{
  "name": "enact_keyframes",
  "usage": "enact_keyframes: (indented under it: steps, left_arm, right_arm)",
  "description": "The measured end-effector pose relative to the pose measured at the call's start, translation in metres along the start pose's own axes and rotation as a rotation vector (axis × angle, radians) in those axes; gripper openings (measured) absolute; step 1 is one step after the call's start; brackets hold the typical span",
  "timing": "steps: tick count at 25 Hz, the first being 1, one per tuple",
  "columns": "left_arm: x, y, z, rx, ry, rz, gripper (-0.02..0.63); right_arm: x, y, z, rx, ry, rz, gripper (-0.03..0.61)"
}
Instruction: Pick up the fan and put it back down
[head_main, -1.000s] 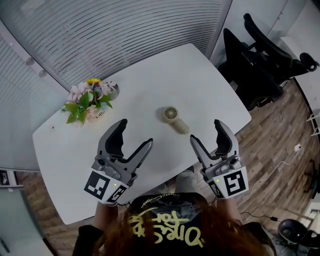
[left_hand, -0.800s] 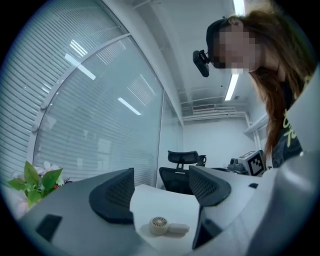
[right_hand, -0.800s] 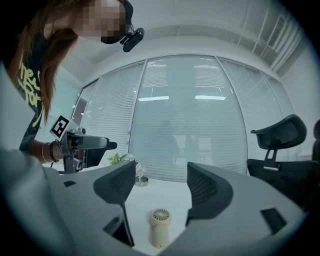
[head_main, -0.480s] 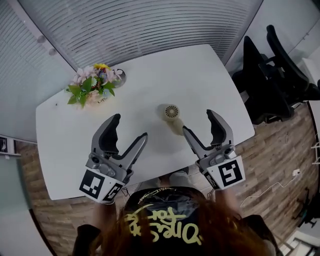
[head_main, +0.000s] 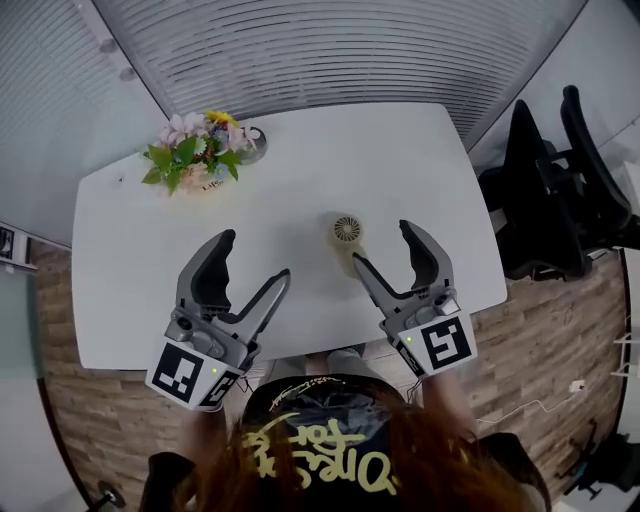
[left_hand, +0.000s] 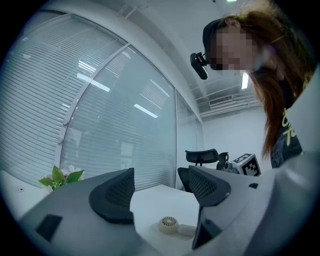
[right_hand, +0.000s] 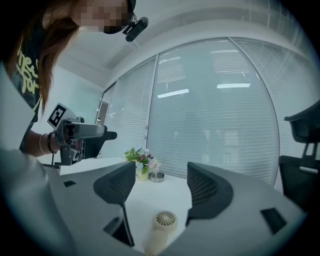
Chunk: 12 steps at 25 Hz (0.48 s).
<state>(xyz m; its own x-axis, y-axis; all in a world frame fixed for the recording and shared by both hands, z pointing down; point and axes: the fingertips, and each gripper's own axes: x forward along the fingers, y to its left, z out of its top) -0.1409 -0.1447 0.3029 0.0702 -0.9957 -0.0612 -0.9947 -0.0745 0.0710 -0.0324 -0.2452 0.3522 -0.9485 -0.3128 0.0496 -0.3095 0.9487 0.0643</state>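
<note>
A small cream hand-held fan (head_main: 347, 233) lies flat on the white table (head_main: 130, 260), round head away from me and handle toward me. My right gripper (head_main: 385, 248) hovers open just on the near side of it, its left finger over the handle end. In the right gripper view the fan (right_hand: 162, 225) lies low between the open jaws, untouched. My left gripper (head_main: 252, 262) is open and empty, held left of the fan. The fan (left_hand: 169, 225) also shows low between the jaws in the left gripper view.
A pot of flowers (head_main: 195, 150) and a small metal dish (head_main: 252, 135) stand at the table's far left. Black office chairs (head_main: 560, 190) stand beyond the right edge. Glass walls with blinds run behind the table. A wooden floor lies below.
My head view has swung, and the table now lies squarer in it. Both grippers have drifted forward, and the right one has come nearer the fan's handle. Both stayed open.
</note>
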Motion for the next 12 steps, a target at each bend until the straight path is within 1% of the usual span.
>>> enact_keyframes:
  steps: [5,9,12]
  left_arm:
    - [-0.006,0.003,0.001,0.002,-0.002,0.033,0.333]
    - [-0.013,0.008,0.004,0.01,0.0,0.055,0.333]
    - [-0.019,0.011,0.004,0.016,0.004,0.067,0.333]
  right_arm:
    - [0.017,-0.007,-0.027,-0.026,0.116,0.011,0.305]
    - [0.032,-0.006,-0.049,-0.025,0.148,0.038,0.305]
    - [0.045,-0.004,-0.067,-0.051,0.163,0.061,0.305]
